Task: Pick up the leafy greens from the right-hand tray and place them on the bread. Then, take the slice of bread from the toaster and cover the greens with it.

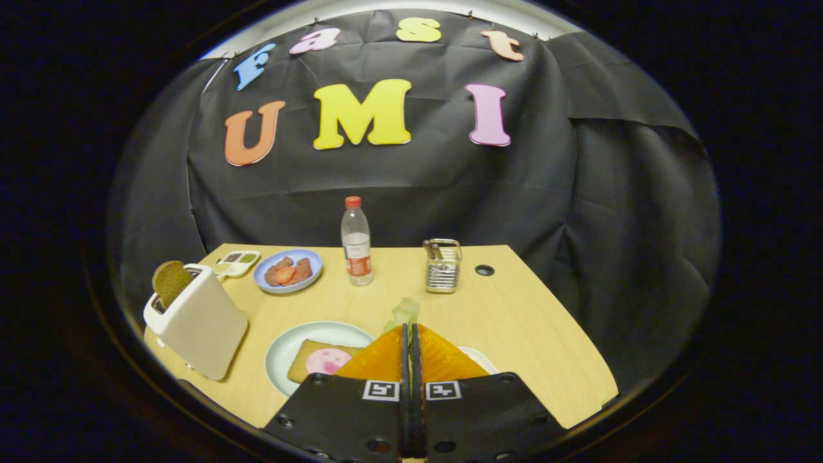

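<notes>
Tongs: my gripper (pixel 409 329) sits at the bottom centre of the frame, its two orange fingers (pixel 379 360) pressed together with almost no gap, pinching a pale leaf.
Leafy greens: the leafy greens (pixel 405 311) poke up just past the fingertips, held above the table; little leaf shows, so I judge the hold to be thin.
Right-hand tray: a white rim (pixel 481 359) peeks out beside the right finger, low in the frame.
Bread target: the bread (pixel 307 357) lies on a pale green plate (pixel 289 344) just left of the fingers, with a pink round slice (pixel 328 361) on it.
Toaster: the white toaster (pixel 196 321) stands at the left of the frame, the second slice (pixel 170 281) sticking out of its slot.
Risk, slip: the leaf could slide out during the carry left, since so little seems pinched.
Risk, miss: my fingers hide part of the plate, so I may release off-centre and leave greens hanging over the crust.
Risk, cling: a limp leaf may stick to a finger when I let go.
</notes>
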Demonstrator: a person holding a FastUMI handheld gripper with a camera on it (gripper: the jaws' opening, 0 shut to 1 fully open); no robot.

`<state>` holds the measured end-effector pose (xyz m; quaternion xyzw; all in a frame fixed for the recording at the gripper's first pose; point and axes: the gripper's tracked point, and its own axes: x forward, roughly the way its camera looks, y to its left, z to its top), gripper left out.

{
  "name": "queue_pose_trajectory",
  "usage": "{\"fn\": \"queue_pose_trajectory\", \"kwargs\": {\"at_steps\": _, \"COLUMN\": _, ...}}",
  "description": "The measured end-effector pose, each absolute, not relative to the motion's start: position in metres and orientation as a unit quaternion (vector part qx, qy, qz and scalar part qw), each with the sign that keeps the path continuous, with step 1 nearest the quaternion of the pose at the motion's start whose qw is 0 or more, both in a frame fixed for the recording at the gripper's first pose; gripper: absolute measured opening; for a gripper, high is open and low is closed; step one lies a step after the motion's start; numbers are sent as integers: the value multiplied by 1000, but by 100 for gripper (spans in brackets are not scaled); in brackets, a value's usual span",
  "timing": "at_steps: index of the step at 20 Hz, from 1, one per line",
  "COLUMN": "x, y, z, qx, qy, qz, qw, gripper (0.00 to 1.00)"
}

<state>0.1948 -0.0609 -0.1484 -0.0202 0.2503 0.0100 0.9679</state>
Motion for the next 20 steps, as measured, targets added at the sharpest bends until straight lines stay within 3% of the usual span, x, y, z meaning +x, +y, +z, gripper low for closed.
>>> {"fn": "queue_pose_trajectory", "kwargs": {"at_steps": 9, "x": 192, "y": 86, "z": -177, "qx": 27, "qy": 291, "qz": 136, "qw": 947, "gripper": 0}}
{"fn": "queue_pose_trajectory", "kwargs": {"at_steps": 20, "x": 250, "y": 41, "z": -250, "qx": 20, "qy": 326, "qz": 78, "qw": 942, "gripper": 0}}
